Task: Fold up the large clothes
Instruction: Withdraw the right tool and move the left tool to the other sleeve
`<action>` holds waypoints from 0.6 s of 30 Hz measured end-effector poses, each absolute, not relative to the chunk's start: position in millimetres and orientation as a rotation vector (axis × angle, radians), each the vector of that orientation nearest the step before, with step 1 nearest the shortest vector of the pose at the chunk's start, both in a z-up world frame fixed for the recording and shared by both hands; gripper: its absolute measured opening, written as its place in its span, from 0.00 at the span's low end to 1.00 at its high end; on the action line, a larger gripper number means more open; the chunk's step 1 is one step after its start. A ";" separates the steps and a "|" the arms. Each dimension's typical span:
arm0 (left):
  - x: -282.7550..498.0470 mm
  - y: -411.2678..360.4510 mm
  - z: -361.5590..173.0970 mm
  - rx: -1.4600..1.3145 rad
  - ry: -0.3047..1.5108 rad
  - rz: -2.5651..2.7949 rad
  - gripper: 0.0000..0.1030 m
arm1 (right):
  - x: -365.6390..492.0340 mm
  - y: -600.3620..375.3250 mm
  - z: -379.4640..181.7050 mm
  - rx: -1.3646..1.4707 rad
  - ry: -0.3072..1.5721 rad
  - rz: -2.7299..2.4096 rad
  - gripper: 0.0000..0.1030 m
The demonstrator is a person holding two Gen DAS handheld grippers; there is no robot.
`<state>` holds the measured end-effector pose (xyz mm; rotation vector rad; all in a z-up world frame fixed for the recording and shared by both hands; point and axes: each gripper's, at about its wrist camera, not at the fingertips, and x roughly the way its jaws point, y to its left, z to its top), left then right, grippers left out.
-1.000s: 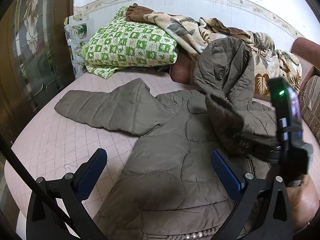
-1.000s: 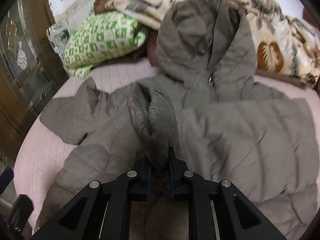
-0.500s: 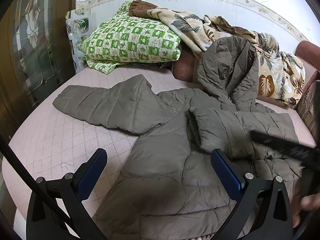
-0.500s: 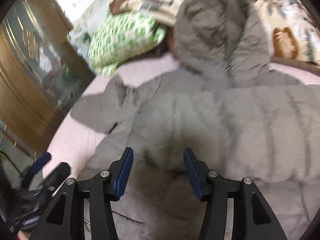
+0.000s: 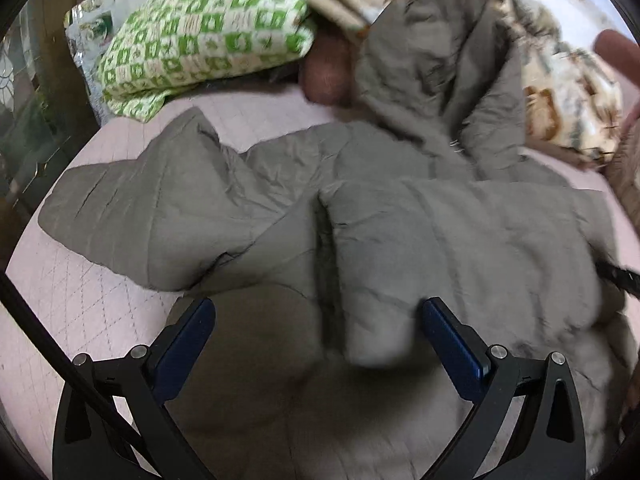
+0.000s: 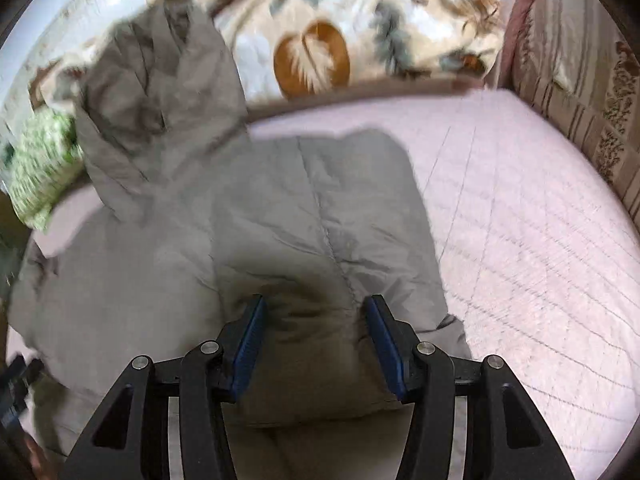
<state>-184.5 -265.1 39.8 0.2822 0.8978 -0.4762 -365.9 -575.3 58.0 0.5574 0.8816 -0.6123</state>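
Observation:
An olive padded hooded jacket lies on the pink quilted bed. Its right sleeve is folded across the body; its left sleeve lies spread out to the left; the hood leans on the bedding behind. My left gripper is open, just above the folded sleeve's cuff end. In the right wrist view the jacket fills the left and middle; my right gripper is open with its fingers either side of a bulge of jacket fabric, not clamping it.
A green checked pillow and a leaf-patterned blanket are piled at the bed's head. Bare pink mattress lies right of the jacket. A striped sofa arm borders the far right. A glass-panelled door stands at left.
My right gripper let go of the sleeve, which now lies across the jacket body, and swung right. My left gripper moved forward and lower over the jacket.

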 end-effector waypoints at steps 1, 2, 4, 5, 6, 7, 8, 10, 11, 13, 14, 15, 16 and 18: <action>-176.6 -268.9 30.9 0.299 0.938 -0.458 1.00 | -362.6 -575.5 49.6 0.556 0.902 -0.608 0.55; -170.2 -271.2 23.8 0.293 0.975 -0.460 1.00 | -360.7 -574.3 43.3 0.545 0.917 -0.609 0.55; -164.4 -273.0 20.0 0.280 0.992 -0.462 1.00 | -356.8 -573.4 37.5 0.510 0.931 -0.612 0.56; -163.5 -274.8 20.5 0.286 0.989 -0.461 1.00 | -354.0 -572.9 37.5 0.496 0.940 -0.614 0.56; -163.7 -276.0 21.5 0.294 0.986 -0.461 1.00 | -351.8 -573.2 38.8 0.489 0.951 -0.611 0.57; -164.8 -276.0 23.8 0.296 0.978 -0.466 1.00 | -351.4 -574.0 41.2 0.494 0.958 -0.603 0.57; -166.8 -273.6 27.8 0.286 0.970 -0.467 1.00 | -354.1 -577.0 44.3 0.500 0.955 -0.595 0.57; -170.5 -264.7 39.6 0.246 0.962 -0.478 1.00 | -365.1 -572.3 56.5 0.507 0.919 -0.580 0.57; -173.0 -259.4 48.2 0.220 0.950 -0.496 1.00 | -377.3 -566.0 65.9 0.509 0.884 -0.570 0.57; -176.0 -253.4 64.0 0.201 0.910 -0.505 1.00 | -400.4 -546.3 84.5 0.514 0.820 -0.541 0.57; -180.0 -249.7 71.2 0.197 0.884 -0.506 1.00 | -410.3 -535.7 88.7 0.514 0.803 -0.533 0.60; -182.9 -248.0 75.6 0.199 0.870 -0.507 1.00 | -422.5 -522.9 93.2 0.511 0.789 -0.525 0.61; -186.7 -246.5 79.5 0.206 0.859 -0.511 1.00 | -435.7 -508.3 96.9 0.503 0.771 -0.515 0.62; -196.1 -243.6 84.9 0.211 0.838 -0.514 1.00 | -452.5 -486.0 99.4 0.493 0.749 -0.505 0.66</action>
